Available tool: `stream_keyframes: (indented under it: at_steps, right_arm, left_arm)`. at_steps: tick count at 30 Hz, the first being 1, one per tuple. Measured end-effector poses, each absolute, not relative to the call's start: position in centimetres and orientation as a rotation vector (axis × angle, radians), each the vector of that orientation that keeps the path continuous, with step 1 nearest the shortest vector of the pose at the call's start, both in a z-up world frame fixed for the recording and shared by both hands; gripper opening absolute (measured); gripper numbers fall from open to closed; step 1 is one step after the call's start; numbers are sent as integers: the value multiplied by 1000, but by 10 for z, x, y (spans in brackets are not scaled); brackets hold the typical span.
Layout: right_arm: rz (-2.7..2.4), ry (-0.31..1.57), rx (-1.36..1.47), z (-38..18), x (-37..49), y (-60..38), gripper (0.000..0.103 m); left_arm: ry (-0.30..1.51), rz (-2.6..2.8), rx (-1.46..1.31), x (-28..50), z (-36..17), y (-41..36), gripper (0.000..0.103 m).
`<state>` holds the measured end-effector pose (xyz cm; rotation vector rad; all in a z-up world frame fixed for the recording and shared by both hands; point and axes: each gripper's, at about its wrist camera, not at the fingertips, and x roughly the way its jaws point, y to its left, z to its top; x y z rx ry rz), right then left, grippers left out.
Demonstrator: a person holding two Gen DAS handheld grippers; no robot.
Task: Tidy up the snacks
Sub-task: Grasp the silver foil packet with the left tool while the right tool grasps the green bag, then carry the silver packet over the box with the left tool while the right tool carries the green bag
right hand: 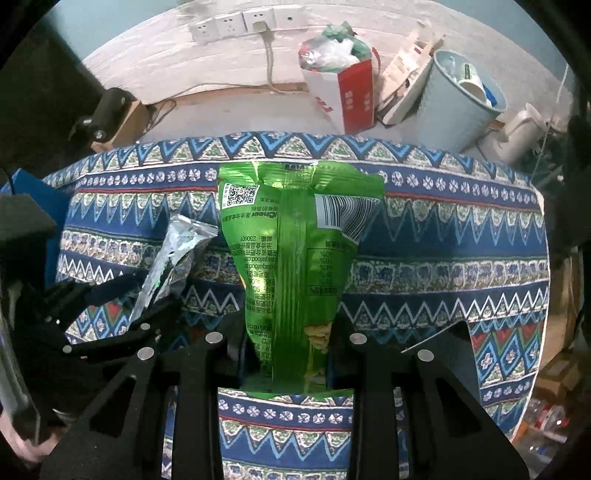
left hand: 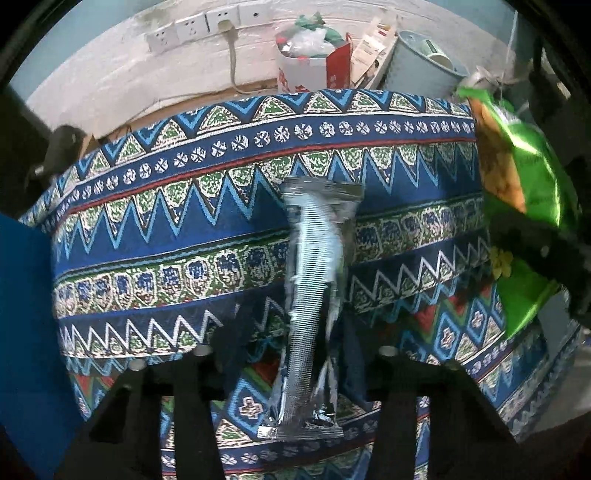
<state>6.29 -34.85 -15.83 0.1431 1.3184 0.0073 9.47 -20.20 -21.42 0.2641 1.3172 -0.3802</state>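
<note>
Dim indoor light, fisheye warp w/ dark corners, foil glare, slight blur

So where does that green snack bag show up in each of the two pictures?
Left wrist view: the green snack bag is at the far right edge, held by the right gripper.
Right wrist view: the same bag fills the centre, pinched low down in the right gripper.
Shared landmark: the wall sockets at the top of both views.

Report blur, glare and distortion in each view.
Left wrist: silver packet smeared by motion blur, green bag glinting, cloth stripes bowed by fisheye. Right wrist: sharper, bag print legible, glossy sheen, dark corners.
</note>
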Motion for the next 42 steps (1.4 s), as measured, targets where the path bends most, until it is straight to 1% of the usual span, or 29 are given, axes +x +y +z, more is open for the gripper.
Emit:
stream_keyframes:
  at_steps: [1, 9, 27, 42]
  right_arm:
    - [6, 1315, 133, -157, 63, -347, 28]
    - [24, 1274, 51, -143, 64, -329, 28]
    - [145, 1157, -7, -92, 67, -275, 28]
    - [279, 1087, -55, -63, 64, -215, 28]
  left_arm:
    - [1318, -380, 267, 93, -213, -200, 26]
    - [1272, -332, 311, 93, -198, -184, 26]
    - [1154, -280, 222, 67, -116, -106, 26]
    - [1070, -266, 151, 55, -63, -51, 26]
